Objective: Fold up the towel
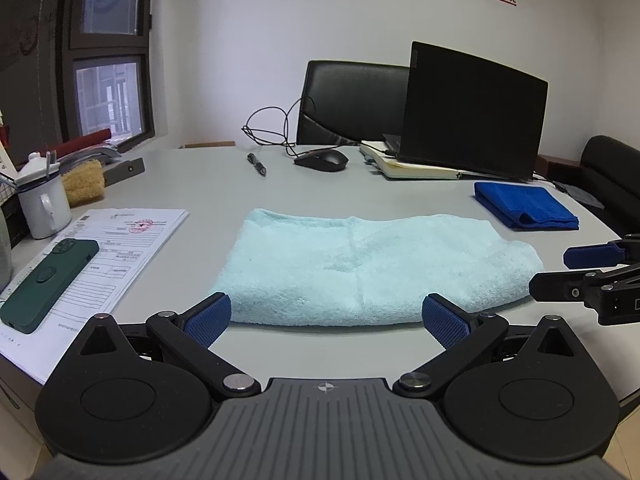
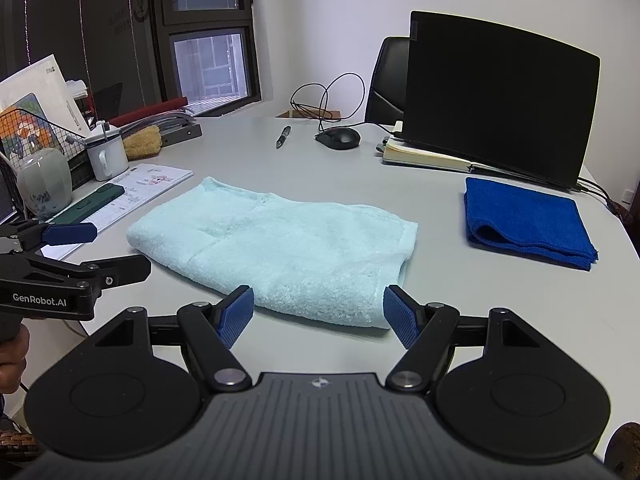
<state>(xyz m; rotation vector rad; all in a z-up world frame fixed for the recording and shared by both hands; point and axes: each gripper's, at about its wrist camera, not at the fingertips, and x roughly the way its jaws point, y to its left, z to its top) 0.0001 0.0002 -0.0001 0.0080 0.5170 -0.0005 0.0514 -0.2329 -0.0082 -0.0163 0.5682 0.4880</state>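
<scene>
A light blue towel [image 1: 360, 264] lies folded flat on the grey table [image 1: 224, 184]; it also shows in the right wrist view [image 2: 280, 248]. My left gripper [image 1: 326, 318] is open and empty, its blue pads just short of the towel's near edge. My right gripper [image 2: 318, 312] is open and empty, its pads either side of the towel's near right corner. The right gripper shows at the right edge of the left wrist view [image 1: 560, 272], beside the towel's right end. The left gripper shows at the left of the right wrist view [image 2: 116, 252].
A folded dark blue cloth [image 1: 524, 206] lies right of the towel. A laptop [image 1: 472, 112] on a notebook, a mouse [image 1: 322, 160] and a pen [image 1: 257, 164] lie behind. A green phone [image 1: 44, 284] on papers [image 1: 120, 248] and a white mug [image 1: 42, 204] are at the left.
</scene>
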